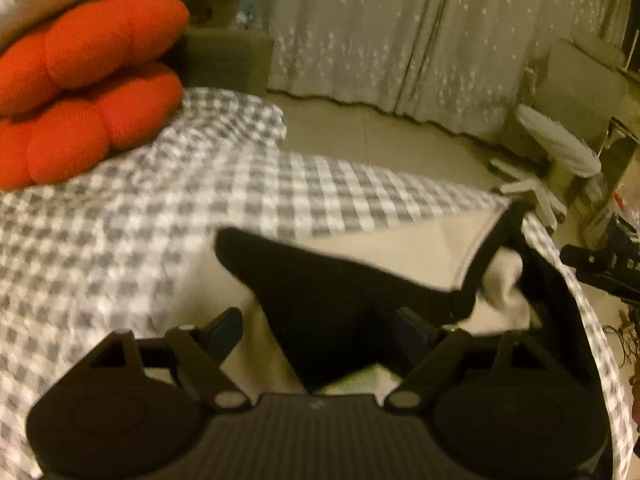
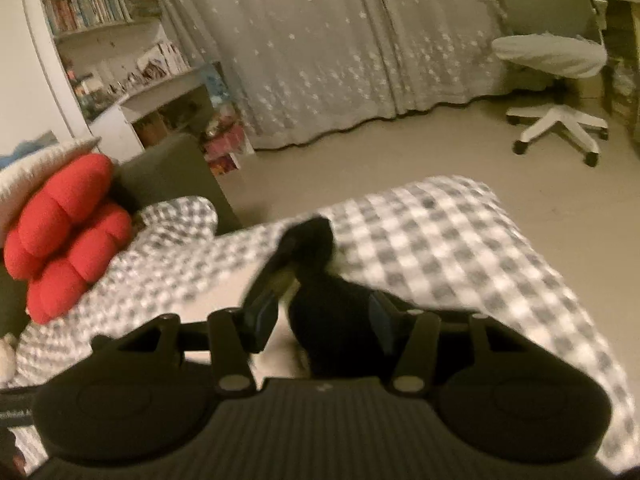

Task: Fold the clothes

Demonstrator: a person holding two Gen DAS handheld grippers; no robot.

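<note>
Left side of the bed: a red cushion is sitting against the headboard end, on the checked bedspread.

Centre: the garment, cream with black sleeves and trim, is lying spread on the bedspread right under both tools. The left gripper is hovering over a black sleeve; its fingers are standing wide, and the sleeve is passing between them without being pinched (blur is making the edges hard to read).

Further right: the right gripper is standing about half open over the other black sleeve. Cloth is lying in the gap, one finger close against it; I am not seeing a firm pinch.

Handling, as I am judging it: the garment is looking light, soft and limp, sagging wherever it is lifted and sliding a little on the bedspread. Best holds are looking like the cuffs or the black hem, where the doubled seam is giving some body.

Far right: an office chair is standing on the floor by the curtains.

Containers: none near the work. A bookshelf at far left of the right view is holding books.
</note>
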